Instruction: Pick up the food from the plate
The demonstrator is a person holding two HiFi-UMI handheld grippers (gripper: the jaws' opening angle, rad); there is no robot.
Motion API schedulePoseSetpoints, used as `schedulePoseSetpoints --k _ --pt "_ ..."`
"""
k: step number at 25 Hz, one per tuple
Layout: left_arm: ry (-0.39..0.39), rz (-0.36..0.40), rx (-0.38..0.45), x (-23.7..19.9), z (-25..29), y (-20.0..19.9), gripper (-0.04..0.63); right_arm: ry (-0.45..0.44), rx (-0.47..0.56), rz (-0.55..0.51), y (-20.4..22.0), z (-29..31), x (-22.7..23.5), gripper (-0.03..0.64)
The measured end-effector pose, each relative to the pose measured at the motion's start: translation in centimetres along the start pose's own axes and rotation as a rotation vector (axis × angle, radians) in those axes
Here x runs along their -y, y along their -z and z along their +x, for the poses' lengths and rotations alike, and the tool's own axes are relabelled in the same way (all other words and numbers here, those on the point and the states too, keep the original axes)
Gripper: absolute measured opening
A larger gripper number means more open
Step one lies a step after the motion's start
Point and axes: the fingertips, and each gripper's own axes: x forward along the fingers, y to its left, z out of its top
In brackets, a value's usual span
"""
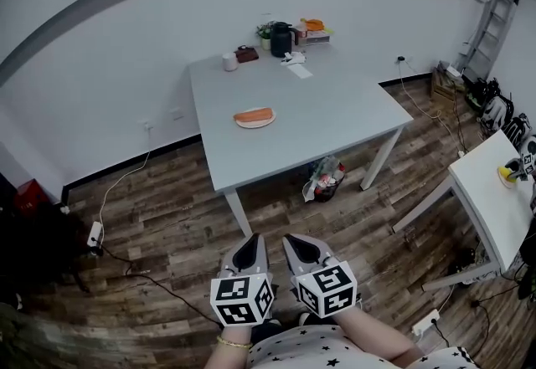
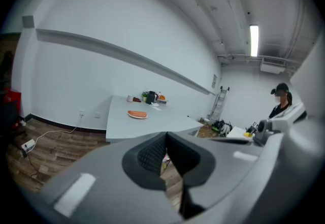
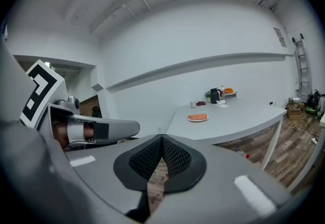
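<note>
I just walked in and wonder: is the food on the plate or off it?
On it. The orange food lies flat on the white plate, out on the grey table.

Bright, even indoor light from ceiling strip lights point(image 2: 254, 40), clipped to white. Faint soft shadow under tabletop point(image 1: 335, 116). Strong fisheye bend everywhere, black vignette corners in both gripper views. Close-up fingers point(image 2: 150, 156) blurred.
</note>
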Motion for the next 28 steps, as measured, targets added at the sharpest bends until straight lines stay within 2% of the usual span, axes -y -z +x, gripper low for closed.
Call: schedulePoseSetpoints --k 5,15,20,23,28 --pt "-0.009 -0.001 -0.016 -2.5 -0.7 0.5 0.008 -0.015 0.000 0.036 0.3 1.5 -1.2 -0.002" --pt "0.012 -0.022 -0.039 -5.8 -0.2 2.1 0.008 0.038 -0.032 0.052 2.4 2.8 -1.9 -0.002" --pt "0.021 -0.058 -0.069 -6.6 3.1 2.5 0.008 0.058 -0.037 0.077 2.2 4.8 0.9 -0.002" --pt "0.024 -0.050 -0.077 -6.9 6.3 1.8 0.008 0.056 -0.038 0.078 1.4 7.1 3.5 -0.002" --pt "0.023 -0.071 -0.054 -7.3 12.7 -0.9 0.008 0.032 -0.004 0.057 -2.7 11.8 9.0 -0.002"
